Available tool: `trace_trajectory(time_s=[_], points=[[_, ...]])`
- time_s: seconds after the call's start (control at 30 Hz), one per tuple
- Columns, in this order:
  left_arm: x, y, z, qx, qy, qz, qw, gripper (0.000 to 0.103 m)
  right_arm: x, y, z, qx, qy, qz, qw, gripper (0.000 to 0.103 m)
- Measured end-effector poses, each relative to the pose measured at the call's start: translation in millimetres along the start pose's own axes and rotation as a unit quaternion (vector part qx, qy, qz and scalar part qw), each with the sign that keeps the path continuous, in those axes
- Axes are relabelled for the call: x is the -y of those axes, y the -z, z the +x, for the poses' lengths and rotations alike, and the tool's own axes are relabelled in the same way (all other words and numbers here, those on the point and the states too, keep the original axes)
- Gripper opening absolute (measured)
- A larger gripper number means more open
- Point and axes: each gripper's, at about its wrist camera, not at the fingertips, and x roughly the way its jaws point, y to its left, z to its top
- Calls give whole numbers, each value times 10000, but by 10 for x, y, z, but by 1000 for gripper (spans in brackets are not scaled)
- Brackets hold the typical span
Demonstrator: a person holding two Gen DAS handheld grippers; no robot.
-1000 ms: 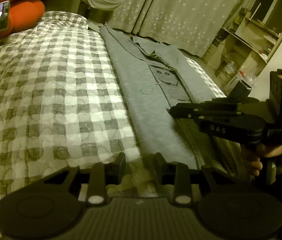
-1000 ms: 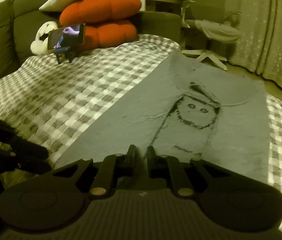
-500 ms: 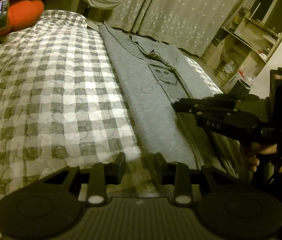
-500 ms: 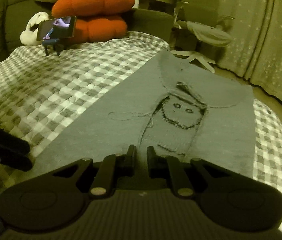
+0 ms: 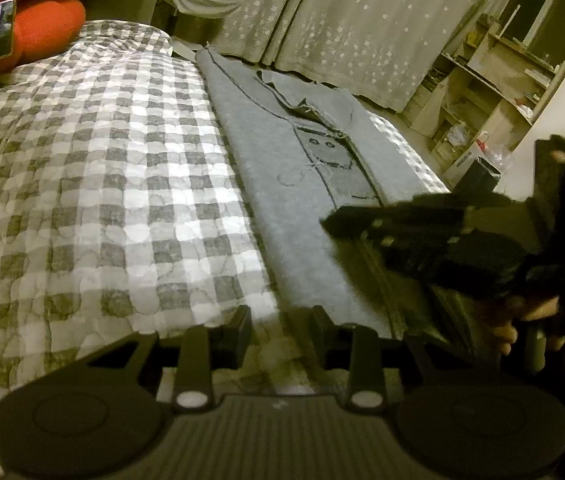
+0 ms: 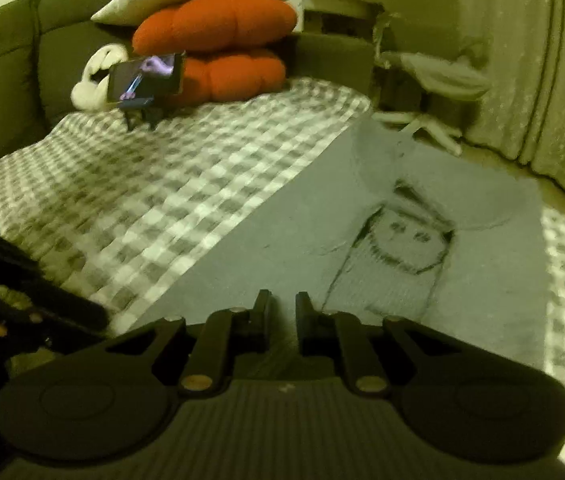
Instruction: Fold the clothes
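grey knit sweater spread flat on a checked quilt, both grippers at its near hem.

the left gripper has its fingers a moderate gap apart over the sweater's near left corner; whether they pinch cloth cannot be told. the right gripper has its fingers narrow, nearly closed, at the hem; no grip is visible. orange cushions lie beyond.

Sweater flat on bedspread; cushions behind phone
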Motion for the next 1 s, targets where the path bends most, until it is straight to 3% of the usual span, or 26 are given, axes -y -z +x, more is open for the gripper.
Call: trace_trajectory(time_s=[0.07,0.23,0.43,0.6,0.87,1.0], points=[[-2,-4,1,-2,-1,6,10000,33,-40,19,20,-37,91,-123,9999,12],[-8,-9,9,-8,8,1,10000,33,-72,-20,-54,163,-199,-60,9997,12],[2,-8,30,-22,-13,29,10000,33,-115,22,-3,-60,318,-325,9989,11],[16,-3,40,-8,-23,53,10000,33,-7,3,-205,327,361,-98,9988,12],[22,18,44,-8,0,64,10000,34,342,25,-431,406,1224,652,9895,12],[25,24,38,-3,3,79,10000,34,473,91,-459,200,1566,887,9835,12]])
